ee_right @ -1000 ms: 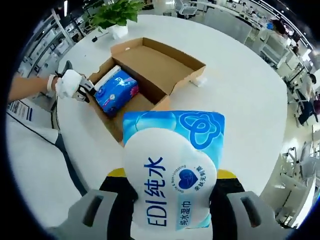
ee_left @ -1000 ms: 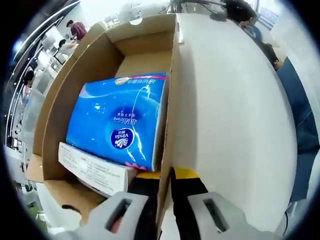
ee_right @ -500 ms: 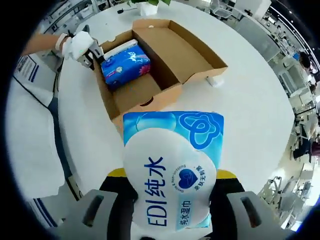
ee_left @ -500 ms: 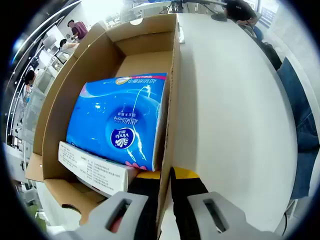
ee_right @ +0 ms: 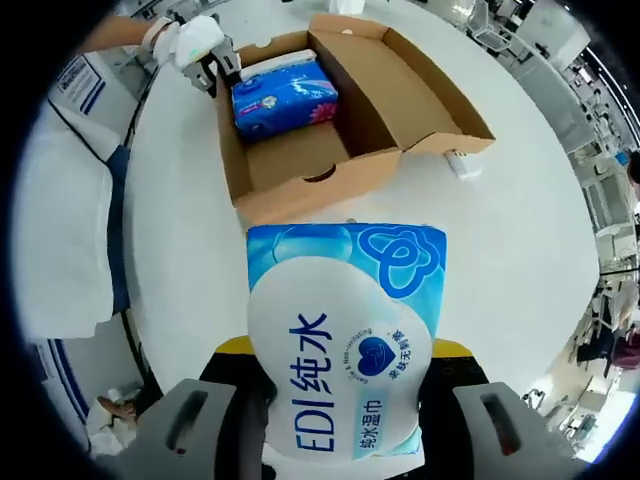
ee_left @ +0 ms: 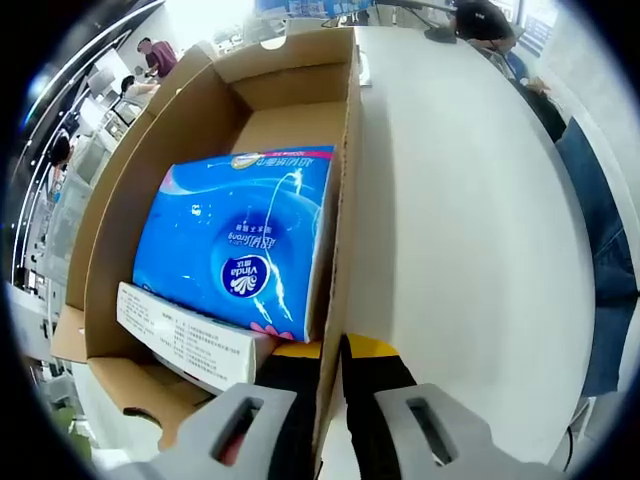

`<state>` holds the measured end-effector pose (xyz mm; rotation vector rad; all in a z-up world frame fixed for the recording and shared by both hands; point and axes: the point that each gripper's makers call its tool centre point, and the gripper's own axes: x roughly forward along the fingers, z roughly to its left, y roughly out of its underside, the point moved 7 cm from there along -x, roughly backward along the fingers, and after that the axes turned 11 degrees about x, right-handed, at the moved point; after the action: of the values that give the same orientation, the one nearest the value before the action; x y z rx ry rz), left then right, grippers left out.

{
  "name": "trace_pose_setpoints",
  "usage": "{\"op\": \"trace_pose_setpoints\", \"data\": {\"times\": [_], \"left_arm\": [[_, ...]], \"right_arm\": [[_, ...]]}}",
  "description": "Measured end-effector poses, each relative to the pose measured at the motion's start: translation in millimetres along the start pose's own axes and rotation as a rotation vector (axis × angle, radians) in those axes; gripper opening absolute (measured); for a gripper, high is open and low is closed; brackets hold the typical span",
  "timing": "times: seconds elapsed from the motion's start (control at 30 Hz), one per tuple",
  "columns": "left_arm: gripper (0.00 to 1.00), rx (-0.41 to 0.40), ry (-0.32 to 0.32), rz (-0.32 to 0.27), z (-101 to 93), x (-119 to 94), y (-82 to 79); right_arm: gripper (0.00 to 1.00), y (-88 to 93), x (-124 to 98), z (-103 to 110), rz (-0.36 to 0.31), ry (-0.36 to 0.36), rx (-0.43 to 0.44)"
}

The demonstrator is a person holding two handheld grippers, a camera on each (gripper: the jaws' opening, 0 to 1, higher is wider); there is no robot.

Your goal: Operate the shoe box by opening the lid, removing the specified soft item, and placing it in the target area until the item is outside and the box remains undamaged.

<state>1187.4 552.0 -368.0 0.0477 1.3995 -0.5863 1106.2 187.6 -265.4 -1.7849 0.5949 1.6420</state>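
The open cardboard shoe box (ee_left: 345, 190) lies on a white round table (ee_left: 470, 240). Inside it rests a blue Vinda tissue pack (ee_left: 235, 245) with a white printed carton (ee_left: 185, 340) beside it. My left gripper (ee_left: 332, 365) is shut on the box's side wall, one jaw inside and one outside. In the right gripper view, my right gripper (ee_right: 345, 375) is shut on a blue and white wet-wipes pack (ee_right: 345, 335), held above the table, clear of the box (ee_right: 300, 175). The blue tissue pack (ee_right: 285, 95) sits in the box, and the left gripper (ee_right: 215, 65) shows at the box's far end in a gloved hand.
The box's lid (ee_right: 415, 85) lies folded open flat on the table. A small white object (ee_right: 462, 165) rests by the lid's edge. The person's white sleeve and body (ee_right: 75, 210) stand at the table's edge. Other people and office desks are far behind.
The right gripper's view has swung so the box sits higher and further left; the wet-wipes pack stays gripped. The left gripper holds the box wall unchanged.
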Motion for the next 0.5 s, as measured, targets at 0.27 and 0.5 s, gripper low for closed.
{"op": "trace_pose_setpoints", "data": {"times": [0.27, 0.5], "left_arm": [[0.05, 0.003, 0.002, 0.000, -0.9, -0.8, -1.3], [0.05, 0.013, 0.003, -0.003, -0.1, -1.1, -2.3]], "right_arm": [[0.59, -10.8, 19.2, 1.8, 0.034, -0.024, -0.117], [0.59, -15.6, 39.0, 2.9, 0.067, -0.067, -0.233]]}}
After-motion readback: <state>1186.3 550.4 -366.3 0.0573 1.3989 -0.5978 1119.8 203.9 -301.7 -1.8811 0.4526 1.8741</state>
